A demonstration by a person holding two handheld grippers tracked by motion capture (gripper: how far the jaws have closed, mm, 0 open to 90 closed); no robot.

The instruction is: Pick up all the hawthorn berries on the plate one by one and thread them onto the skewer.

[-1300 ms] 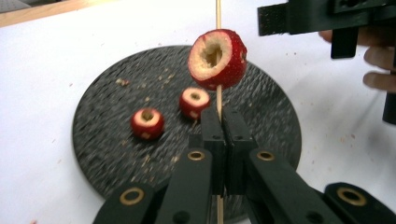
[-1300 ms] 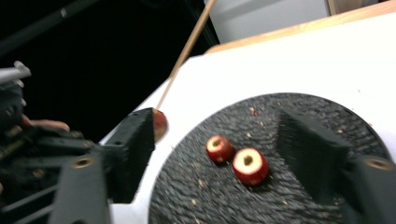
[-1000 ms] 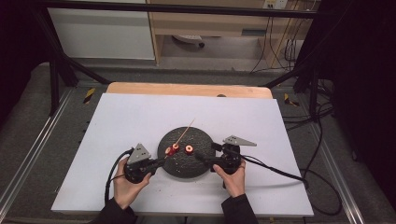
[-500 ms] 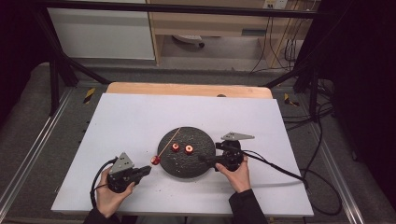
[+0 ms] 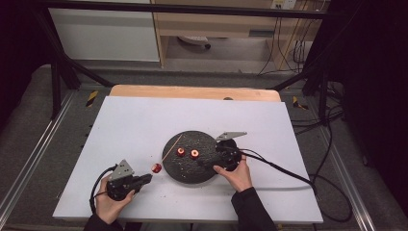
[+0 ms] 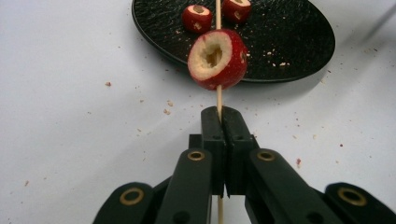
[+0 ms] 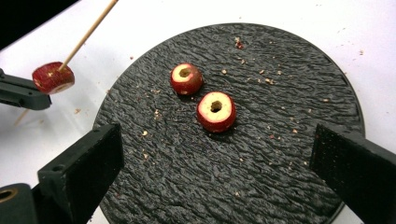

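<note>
A round black textured plate (image 5: pixel 204 171) lies on the white table, with two cored red fruits (image 7: pixel 216 111) (image 7: pixel 186 78) on it. My left gripper (image 6: pixel 220 112) is shut on a thin wooden skewer (image 6: pixel 217 14). A third cored red fruit (image 6: pixel 217 59) is threaded on the skewer just beyond the jaws, hanging left of the plate, and appears in the high view as the skewered fruit (image 5: pixel 156 167). My right gripper (image 7: pixel 219 154) stands wide open over the plate's near side, its jaws on either side of the two fruits and touching neither.
The white table board (image 5: pixel 144 120) has crumbs around the plate. A wooden strip (image 5: pixel 192 92) runs along its far edge. Black cables (image 5: pixel 288 168) trail off to the right. Free space lies at the far left and far right of the board.
My left gripper has pulled back left and toward the person, away from the plate, carrying the skewer with one fruit on it. The right gripper has stayed at the plate's right side.
</note>
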